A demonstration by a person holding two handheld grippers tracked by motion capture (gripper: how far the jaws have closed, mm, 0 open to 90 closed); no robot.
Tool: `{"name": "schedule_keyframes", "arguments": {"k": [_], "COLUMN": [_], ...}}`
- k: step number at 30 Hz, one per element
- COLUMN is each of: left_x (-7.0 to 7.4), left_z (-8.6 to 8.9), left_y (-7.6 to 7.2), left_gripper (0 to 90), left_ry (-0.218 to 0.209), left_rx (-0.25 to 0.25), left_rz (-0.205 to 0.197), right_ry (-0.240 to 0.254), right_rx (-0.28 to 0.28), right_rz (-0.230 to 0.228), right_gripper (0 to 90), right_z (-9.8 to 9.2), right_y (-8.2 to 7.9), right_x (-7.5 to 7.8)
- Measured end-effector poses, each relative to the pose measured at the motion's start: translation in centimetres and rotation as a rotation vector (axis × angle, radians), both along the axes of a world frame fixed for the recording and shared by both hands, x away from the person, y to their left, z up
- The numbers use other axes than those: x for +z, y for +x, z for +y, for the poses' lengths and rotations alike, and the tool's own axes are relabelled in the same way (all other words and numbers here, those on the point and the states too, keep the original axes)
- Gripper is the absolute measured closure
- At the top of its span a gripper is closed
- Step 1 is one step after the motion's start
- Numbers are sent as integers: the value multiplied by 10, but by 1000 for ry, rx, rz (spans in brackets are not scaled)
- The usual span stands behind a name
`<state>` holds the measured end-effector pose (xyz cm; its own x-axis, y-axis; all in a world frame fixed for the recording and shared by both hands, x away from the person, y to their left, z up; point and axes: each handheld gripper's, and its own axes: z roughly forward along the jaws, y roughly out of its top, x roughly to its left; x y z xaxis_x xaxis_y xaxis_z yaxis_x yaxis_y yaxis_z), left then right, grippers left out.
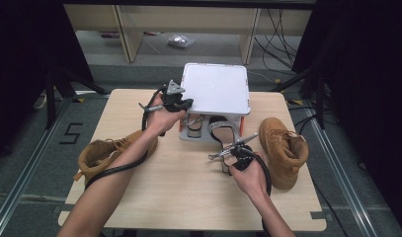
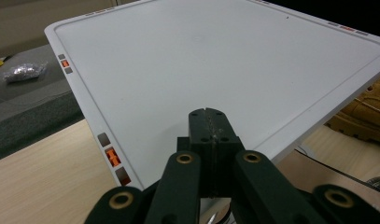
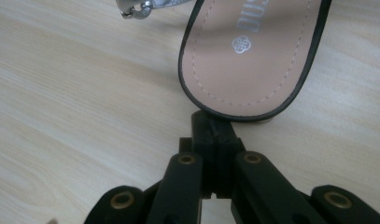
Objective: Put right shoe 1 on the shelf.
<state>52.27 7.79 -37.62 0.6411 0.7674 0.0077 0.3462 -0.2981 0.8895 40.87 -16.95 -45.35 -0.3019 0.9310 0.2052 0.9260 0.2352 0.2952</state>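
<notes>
Rack (image 1: 216,89) at table (image 1: 188,197) far edge, centre. Sandals (image 1: 221,129) on its lower shelf. Left boot (image 1: 107,153) at table left edge; right boot (image 1: 282,148) right of rack, near right edge.

Two bare forearms reach in from the near edge, each hand holding a black two-jaw gripper with its jaws pressed together.

The left forearm runs diagonally to the far middle, where the left hand (image 1: 161,118) grips the left gripper (image 1: 187,103), its grey three-cornered plate on top and its black cable looping back under the wrist; in the left gripper view the jaws meet with nothing between them. The right forearm is shorter and nearer; the right hand (image 1: 249,174) holds the right gripper (image 1: 225,167), pointed down and left, jaws likewise closed and empty, its cable curling round the wrist.
</notes>
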Motion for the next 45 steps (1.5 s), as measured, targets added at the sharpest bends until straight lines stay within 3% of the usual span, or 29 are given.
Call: {"name": "schedule_keyframes", "arguments": {"k": [3,4,6,7,8,9,11,12,13,15,16,17,18,19,20,21,22,23,24,25,26,27,29,33,34,35,36,37,45], "left_x": [0,0,0,0,0,0,0,0,0,0,0,0,0,0,0,0,-1,-1,-1,-1,-1,-1,-1,-1,-1,-1,-1,0,0], "left_z": [0,0,0,0,0,0,0,0,0,0,0,0,0,0,0,0,-1,0,0,0,0,-1,-1,-1,-1,0,0,0,0], "left_y": [0,0,0,0,0,0,0,0,0,0,0,0,0,0,0,0,0,0,0,0,0,0,0,0,0,0,1,1,1], "left_gripper": [899,899,899,899,899,899,899,899,899,899,899,899,899,899,899,899,899,899,899,899,899,899,899,899,899,899,899,899,899], "left_ry": [-1,-1,-2,-2,0,0,0,0,0,0,0,0,-1,-3,-3,-5,-18,-19,-20,-20,-20,-21,-19,-20,-20,-20,-20,-17,-3], "left_rx": [-1,-1,-1,-1,-1,-2,-2,-2,-2,-2,-2,-2,-2,-2,-3,-3,2,1,1,1,1,2,2,2,2,1,1,0,-5], "left_rz": [0,0,0,0,0,0,-1,-1,0,0,0,0,0,0,0,0,0,0,0,0,0,1,1,1,1,2,2,3,1], "right_ry": [-4,-6,2,3,10,8,1,21,26,21,18,24,23,23,20,19,24,18,23,23,23,19,8,26,22,27,13,29,40], "right_rx": [52,4,46,14,50,16,23,54,27,40,10,60,33,43,20,46,20,29,71,18,19,57,10,17,44,12,11,30,1], "right_rz": [-40,-3,-39,-1,-38,10,-7,-25,-10,-25,3,-41,-8,-18,2,-13,0,-9,-52,-9,-19,-61,-38,-62,-89,-52,-49,-79,-66], "right_gripper": [900,900,900,900,900,900,900,900,900,900,900,900,900,900,900,900,900,900,900,900,900,900,900,900,900,900,900,900,900], "right_z": [0,4,3,6,5,9,9,10,13,14,16,14,17,17,19,18,20,20,18,21,20,18,20,20,18,21,21,21,24], "right_y": [5,4,7,6,9,8,10,12,11,14,14,17,16,16,17,18,18,19,21,19,20,22,22,26,28,27,29,30,33], "right_x": [-2,0,-3,-1,-3,-1,-2,-2,0,-1,1,-1,1,1,1,1,2,2,0,3,3,1,4,5,4,6,6,5,10]}}
